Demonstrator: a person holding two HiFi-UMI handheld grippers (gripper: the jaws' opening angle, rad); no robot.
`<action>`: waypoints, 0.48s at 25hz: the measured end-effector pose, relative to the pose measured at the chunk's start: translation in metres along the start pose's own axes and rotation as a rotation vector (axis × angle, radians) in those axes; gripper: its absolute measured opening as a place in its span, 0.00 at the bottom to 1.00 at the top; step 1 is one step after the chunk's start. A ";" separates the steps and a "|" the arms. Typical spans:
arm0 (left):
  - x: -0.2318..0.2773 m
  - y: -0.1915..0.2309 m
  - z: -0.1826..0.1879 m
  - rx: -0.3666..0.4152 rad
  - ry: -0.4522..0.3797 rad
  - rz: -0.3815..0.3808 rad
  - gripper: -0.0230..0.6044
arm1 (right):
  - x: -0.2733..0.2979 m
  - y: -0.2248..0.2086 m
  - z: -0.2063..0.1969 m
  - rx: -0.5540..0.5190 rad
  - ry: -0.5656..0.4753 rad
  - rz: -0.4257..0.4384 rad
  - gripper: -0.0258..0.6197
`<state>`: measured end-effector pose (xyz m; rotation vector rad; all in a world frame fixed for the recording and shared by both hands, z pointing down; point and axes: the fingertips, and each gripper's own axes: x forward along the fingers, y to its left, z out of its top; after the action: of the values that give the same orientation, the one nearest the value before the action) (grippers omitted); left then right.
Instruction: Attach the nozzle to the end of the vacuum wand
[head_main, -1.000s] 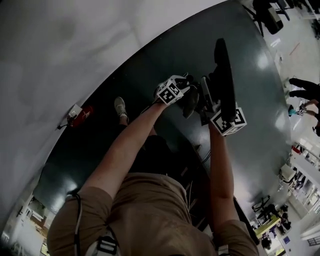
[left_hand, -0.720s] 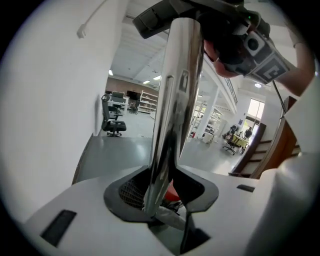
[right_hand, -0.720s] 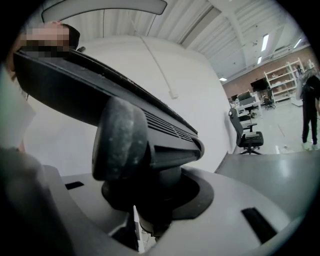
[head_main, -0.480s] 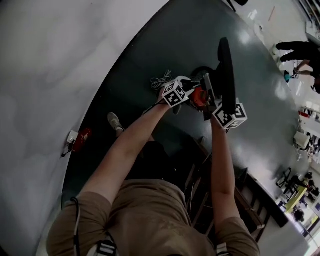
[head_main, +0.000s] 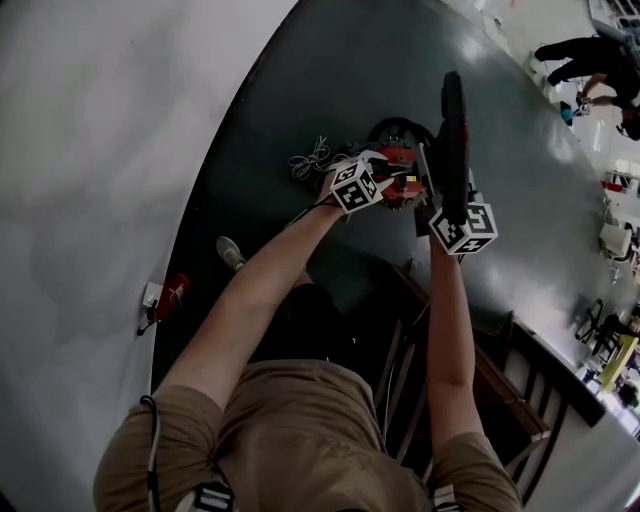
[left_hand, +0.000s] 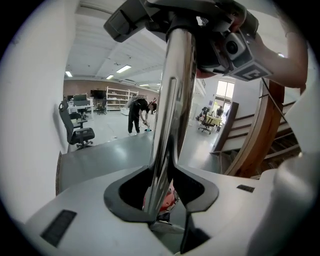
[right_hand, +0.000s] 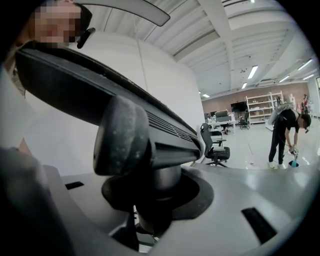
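Left gripper (left_hand: 161, 191): the jaws are clamped on the vacuum wand (left_hand: 172, 110), a polished metal tube that stands between the two dark pads and runs up and away from them. At the wand's far end sits a dark mass of fittings, with the right gripper (right_hand: 155, 202) and its marker cube close against it. Right gripper: the jaws are closed round the round neck of the nozzle (right_hand: 75, 85), a long black floor head with ribbed slots along one face, which spreads wide across the gripper's own view above the pads. In the head view both arms are stretched forward and the two grippers are just beside one another, the left one at the near left and the right one at the near right. The nozzle stands on end above the right gripper, its long edge pointing far. Whether the nozzle's neck is fully seated on the wand cannot be told from any view. On the dark floor (head_main: 340, 80) just beyond the grippers lies the red vacuum body (head_main: 398, 156), with a loose coil of cord (head_main: 310, 158) to its left. A pale curved wall (head_main: 100, 150) borders the floor on the left. A wooden stair frame (left_hand: 267, 130) shows at the right. Well apart, far across the room, are an office chair (right_hand: 216, 146) and a bystander (right_hand: 282, 132) bent over.
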<state>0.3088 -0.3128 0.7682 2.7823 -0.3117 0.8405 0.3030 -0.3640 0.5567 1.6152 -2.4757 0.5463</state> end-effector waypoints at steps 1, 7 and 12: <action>0.003 -0.001 0.000 0.007 0.004 -0.008 0.29 | -0.001 -0.003 -0.002 -0.001 -0.001 -0.014 0.27; 0.018 -0.009 0.005 0.036 0.023 -0.033 0.29 | -0.011 -0.022 -0.004 0.003 0.003 -0.038 0.27; 0.023 -0.012 0.005 0.077 0.052 -0.080 0.29 | -0.009 -0.026 -0.006 0.007 0.061 -0.056 0.26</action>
<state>0.3335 -0.3061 0.7751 2.8164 -0.1613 0.9222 0.3299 -0.3639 0.5653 1.6391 -2.3801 0.5882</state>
